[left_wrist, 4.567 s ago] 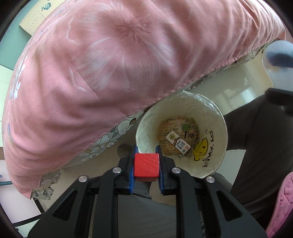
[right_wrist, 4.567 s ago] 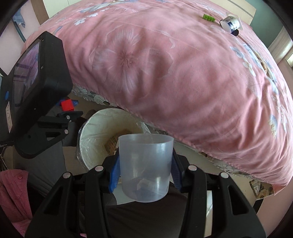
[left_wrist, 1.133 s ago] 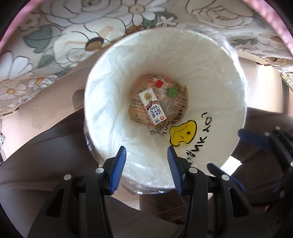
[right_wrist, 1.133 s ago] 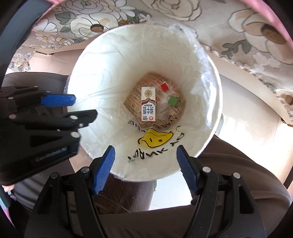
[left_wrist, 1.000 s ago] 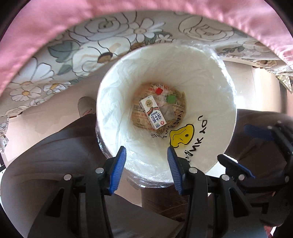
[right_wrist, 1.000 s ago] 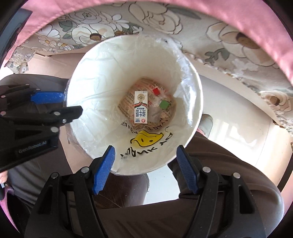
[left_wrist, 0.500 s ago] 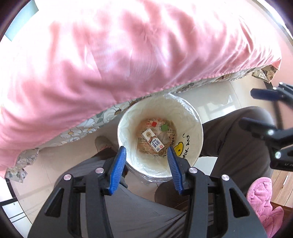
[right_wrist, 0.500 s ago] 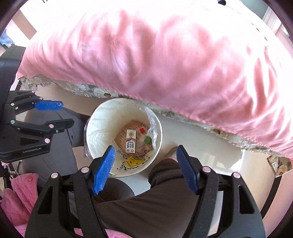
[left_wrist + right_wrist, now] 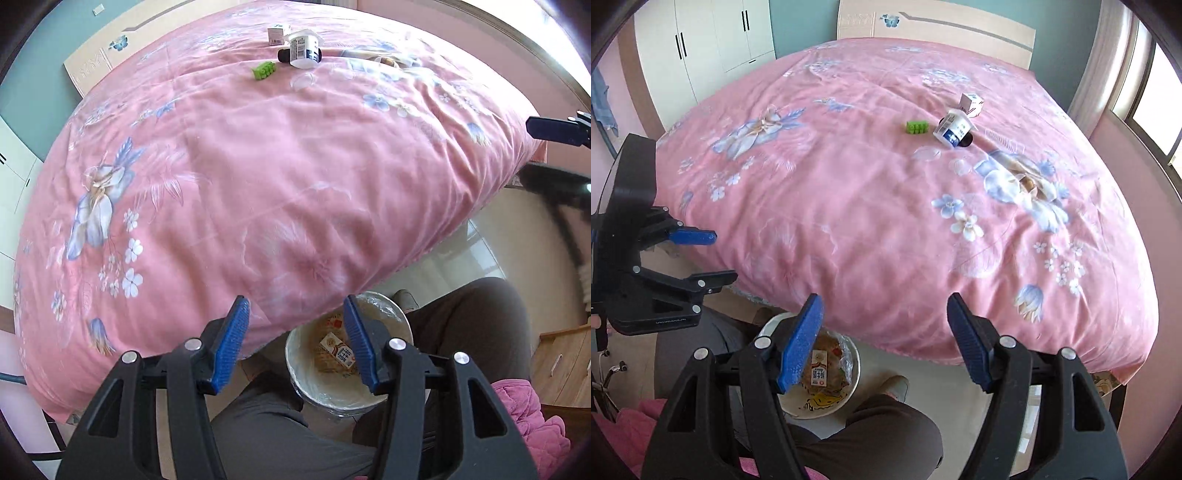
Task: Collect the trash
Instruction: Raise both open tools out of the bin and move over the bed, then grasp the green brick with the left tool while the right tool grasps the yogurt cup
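My left gripper (image 9: 293,308) is empty, its jaws opening, above the pink bed's near edge. My right gripper (image 9: 884,308) stands open with nothing in it. Below both, a white lined trash bin (image 9: 395,321) (image 9: 853,373) sits on the floor between a person's knees, holding a small carton (image 9: 339,350) (image 9: 819,368) and wrappers. Far across the bed lie a green toothed piece (image 9: 263,69) (image 9: 916,127), a white cup with a dark label (image 9: 303,48) (image 9: 953,130), a small white box (image 9: 276,34) (image 9: 971,103) and a clear round lid (image 9: 303,81) (image 9: 926,153).
The pink floral quilt (image 9: 871,192) fills most of both views. A person's grey-trousered legs (image 9: 476,325) (image 9: 882,435) flank the bin. White wardrobes (image 9: 713,40) stand at the far left, a window (image 9: 1145,103) at the right, a wooden cabinet (image 9: 561,362) at lower right.
Both grippers have risen from just over the bin's mouth to high above the bed edge, tilting forward so the whole quilt shows. The left jaws have widened slightly.
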